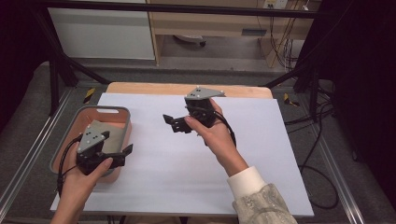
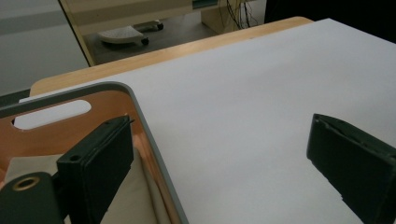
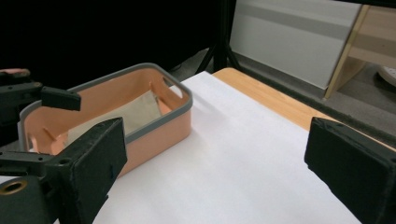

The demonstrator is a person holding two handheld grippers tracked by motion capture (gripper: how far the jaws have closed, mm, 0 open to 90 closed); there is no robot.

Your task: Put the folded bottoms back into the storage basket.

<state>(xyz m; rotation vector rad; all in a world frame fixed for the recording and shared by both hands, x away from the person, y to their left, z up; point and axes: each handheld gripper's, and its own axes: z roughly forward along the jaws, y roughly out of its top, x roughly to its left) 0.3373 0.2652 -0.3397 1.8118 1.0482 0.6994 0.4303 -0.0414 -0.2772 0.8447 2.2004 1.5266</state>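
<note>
An orange basket with a grey rim stands at the table's left, and a folded beige cloth lies in it. My left gripper hovers open over the basket's right rim. In the left gripper view, one jaw is above the cloth inside the basket and the other is over the white sheet, with the left gripper holding nothing. My right gripper hangs open over the middle of the sheet, pointing left. In the right gripper view, the right gripper faces the basket, the cloth and the left gripper.
A white sheet covers most of the wooden table. A black frame and cables surround the table, with cabinets behind it. The person's right sleeve comes in at the bottom.
</note>
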